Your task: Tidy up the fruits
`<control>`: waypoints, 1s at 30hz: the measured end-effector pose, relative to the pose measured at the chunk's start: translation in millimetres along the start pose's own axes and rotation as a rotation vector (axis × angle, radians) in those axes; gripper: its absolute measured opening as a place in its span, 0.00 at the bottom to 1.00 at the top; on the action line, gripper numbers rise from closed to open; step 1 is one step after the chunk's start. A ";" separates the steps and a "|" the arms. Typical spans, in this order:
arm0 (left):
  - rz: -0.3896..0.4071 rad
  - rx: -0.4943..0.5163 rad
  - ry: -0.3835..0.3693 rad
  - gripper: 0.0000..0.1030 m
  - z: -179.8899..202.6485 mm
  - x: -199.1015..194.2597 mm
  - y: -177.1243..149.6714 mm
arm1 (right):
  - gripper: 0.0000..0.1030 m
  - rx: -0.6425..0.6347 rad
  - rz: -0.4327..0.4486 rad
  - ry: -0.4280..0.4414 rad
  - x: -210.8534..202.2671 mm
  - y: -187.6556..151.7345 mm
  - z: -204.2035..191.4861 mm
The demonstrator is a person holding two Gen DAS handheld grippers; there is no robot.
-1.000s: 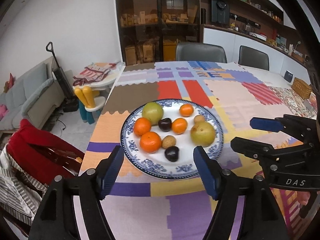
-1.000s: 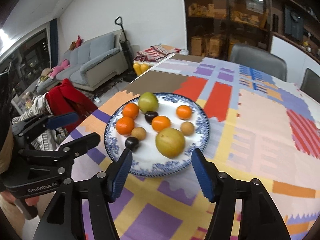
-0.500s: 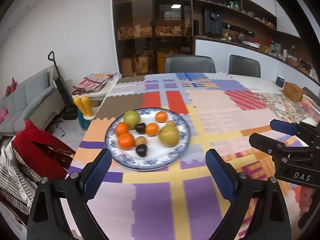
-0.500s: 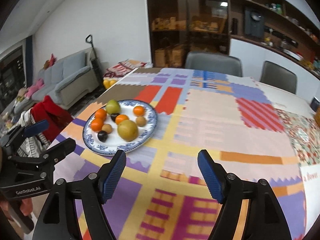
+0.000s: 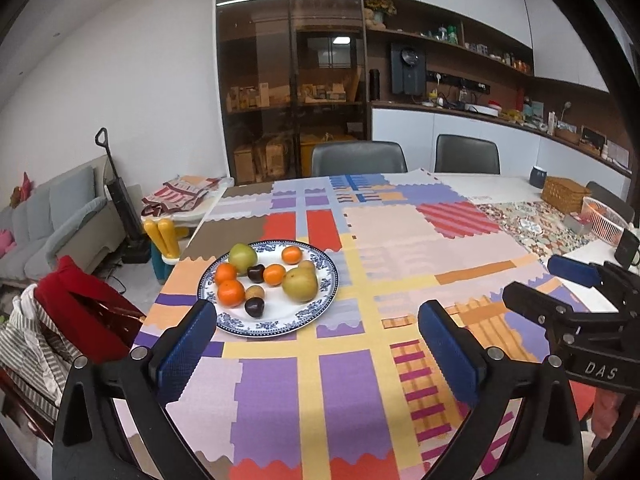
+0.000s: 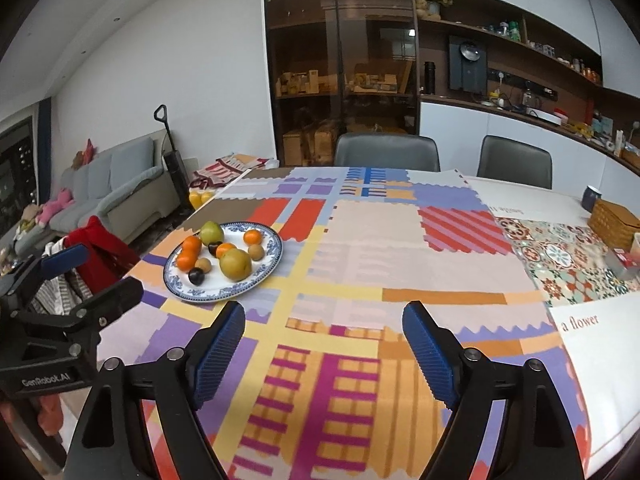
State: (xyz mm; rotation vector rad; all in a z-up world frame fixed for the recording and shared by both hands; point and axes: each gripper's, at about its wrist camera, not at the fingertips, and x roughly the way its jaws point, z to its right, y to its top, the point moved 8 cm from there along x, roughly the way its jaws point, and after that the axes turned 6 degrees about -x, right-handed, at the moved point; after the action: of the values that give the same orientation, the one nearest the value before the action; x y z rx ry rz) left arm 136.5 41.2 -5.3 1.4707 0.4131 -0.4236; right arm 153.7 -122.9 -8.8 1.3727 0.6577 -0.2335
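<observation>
Blue-patterned plate sits on the table, at 10 o'clock from both grippers, well apart from each. It carries four oranges, a green apple, a yellow pear with its narrow end toward 12 o'clock, and two dark plums. Cloth edge reads "a flower". Right gripper body marked "DAS"; left gripper body marked "GenRobot.AI". Both sets of fingers spread and opening, nothing between them.
</observation>
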 end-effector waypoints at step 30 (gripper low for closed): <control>0.062 0.008 0.004 1.00 8.7 -23.6 -1.9 | 0.79 0.007 0.041 0.006 -24.5 -11.1 3.7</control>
State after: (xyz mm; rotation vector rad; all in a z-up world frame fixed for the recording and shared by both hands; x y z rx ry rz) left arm 115.4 32.9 5.6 1.4880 0.3689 -0.3733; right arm 129.4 -134.1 -4.1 1.3931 0.6331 -0.1995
